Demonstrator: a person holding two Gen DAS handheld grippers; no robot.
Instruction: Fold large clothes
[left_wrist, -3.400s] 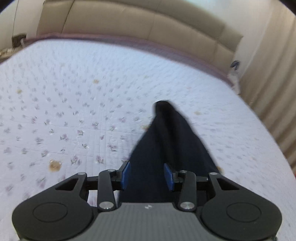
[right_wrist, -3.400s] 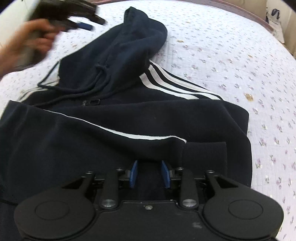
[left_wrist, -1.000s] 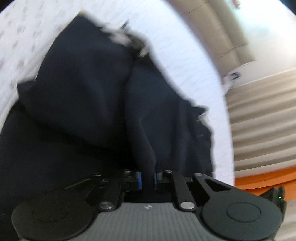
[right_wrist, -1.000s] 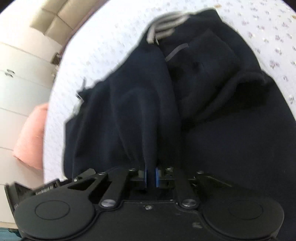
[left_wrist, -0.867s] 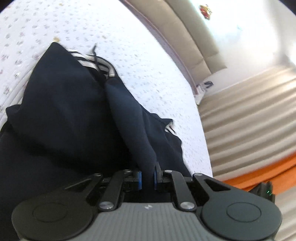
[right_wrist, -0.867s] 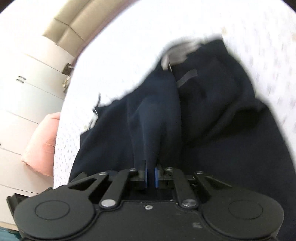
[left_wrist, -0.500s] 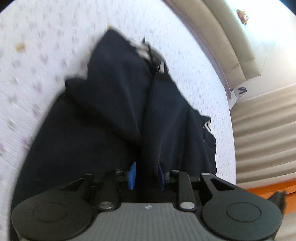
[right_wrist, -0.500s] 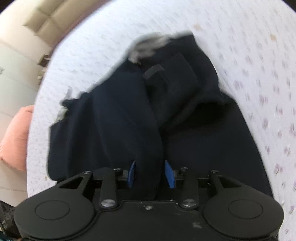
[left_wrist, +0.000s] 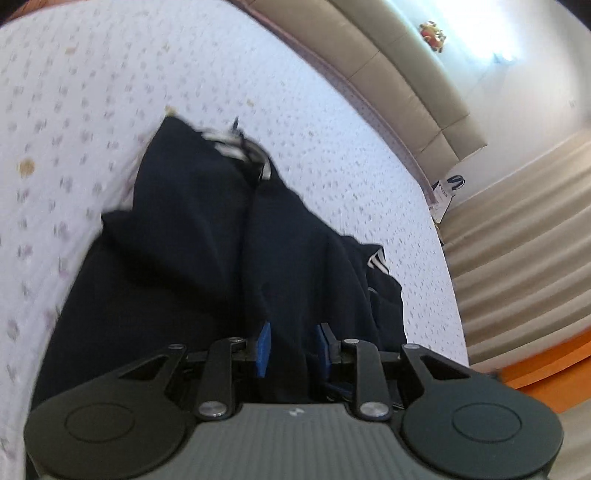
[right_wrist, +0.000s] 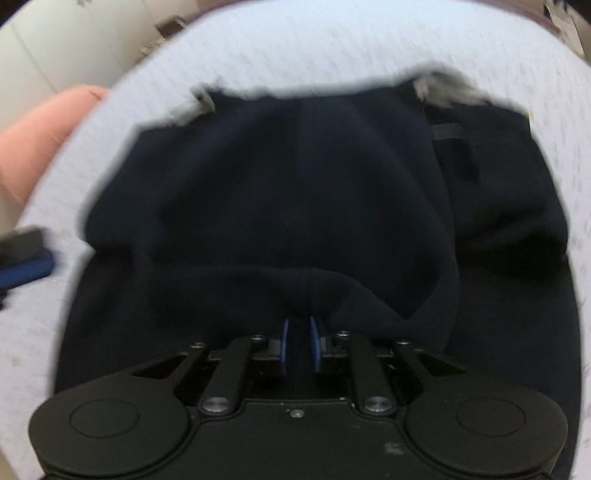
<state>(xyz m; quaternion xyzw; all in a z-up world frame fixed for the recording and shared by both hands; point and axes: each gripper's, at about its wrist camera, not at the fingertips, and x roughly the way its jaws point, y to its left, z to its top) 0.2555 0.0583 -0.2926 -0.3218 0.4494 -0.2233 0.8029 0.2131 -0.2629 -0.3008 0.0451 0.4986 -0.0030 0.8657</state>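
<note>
Through the left wrist camera, we are looking down at a dark navy hoodie (left_wrist: 192, 236) lying bunched on a white bedspread (left_wrist: 74, 92) dotted with small flowers. Our left gripper (left_wrist: 291, 349) is hovering low over the near part of the garment, its blue-padded fingers (left_wrist: 264, 347) standing apart with a raised ridge of navy cloth running between them; the pads are not pressing on the cloth. White stripes are showing at the far end of the fabric and again at its right edge. Beyond the bed, a beige padded headboard (left_wrist: 388, 74) is curving along the wall, and pale curtains (left_wrist: 524, 221) are hanging at the right.

Through the right wrist camera, which is blurred, we are seeing the hoodie (right_wrist: 295, 192) spreading wide across the bedspread (right_wrist: 332, 48), with a folded edge sagging just in front of our right gripper (right_wrist: 298, 345). Its blue pads (right_wrist: 283, 347) are sitting a narrow gap apart, dark cloth behind them; we cannot tell whether they are pinching fabric. A pink pillow (right_wrist: 40, 140) is lying at the upper left, and the other gripper's blue tip (right_wrist: 26, 271) is poking in at the left edge.
</note>
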